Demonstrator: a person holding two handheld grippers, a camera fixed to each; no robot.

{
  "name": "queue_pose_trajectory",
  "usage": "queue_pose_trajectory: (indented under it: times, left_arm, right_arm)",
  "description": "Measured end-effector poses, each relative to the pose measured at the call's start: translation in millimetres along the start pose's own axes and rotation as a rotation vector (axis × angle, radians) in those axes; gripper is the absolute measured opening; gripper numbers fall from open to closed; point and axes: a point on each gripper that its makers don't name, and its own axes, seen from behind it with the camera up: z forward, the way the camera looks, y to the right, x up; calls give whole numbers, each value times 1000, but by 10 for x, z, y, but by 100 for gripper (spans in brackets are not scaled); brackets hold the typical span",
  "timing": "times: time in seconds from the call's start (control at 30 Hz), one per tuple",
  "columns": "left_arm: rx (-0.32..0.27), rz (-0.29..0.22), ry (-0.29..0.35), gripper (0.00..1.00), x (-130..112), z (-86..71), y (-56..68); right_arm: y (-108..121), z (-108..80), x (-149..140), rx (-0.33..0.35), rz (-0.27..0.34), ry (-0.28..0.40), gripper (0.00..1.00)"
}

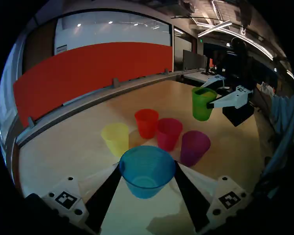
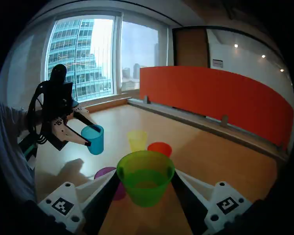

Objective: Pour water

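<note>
Left gripper (image 1: 147, 168): at 6 o'clock in the left gripper view, its fingers clamped on opposite sides of the blue cup (image 1: 147, 177).
Blue cup: upright, mouth up. In the right gripper view it hangs at 9 o'clock, clear of the table (image 1: 68, 149), with its shadow on the wood below.
Right gripper (image 2: 145, 174): at 6 o'clock in the right gripper view, its fingers clamped on the sides of the green cup (image 2: 146, 184).
Green cup: upright. In the left gripper view it sits at 1 o'clock, beyond the other cups.
Water: cannot tell whether either held cup contains any.
Yellow cup (image 1: 116, 138): stands on the table, at 8 o'clock from the red cup (image 1: 146, 122).
Pink cup (image 1: 169, 133): just beside the red cup, at its 4 o'clock.
Purple cup (image 1: 194, 147): near the pink cup, at its 4 o'clock.
Orange panel (image 1: 92, 74): runs along the table's far edge, at 11 o'clock in the left gripper view.
Window (image 2: 80, 55): at 11 o'clock in the right gripper view, with tall buildings outside.
Sleeve (image 2: 8, 156): grey, at 9 o'clock, behind the left gripper.
</note>
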Motion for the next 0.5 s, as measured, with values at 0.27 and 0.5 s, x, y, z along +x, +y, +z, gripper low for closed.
queue_pose_trajectory:
  times: [0.27, 0.5]
  left_arm:
    - [-14, 11, -69, 90, -267, 93, 34]
    - [-27, 6, -99, 90, -398, 157, 57]
  right_arm:
    - [35, 19, -210, -7, 0, -51, 91]
    - [63, 31, -305, -14, 3, -70, 91]
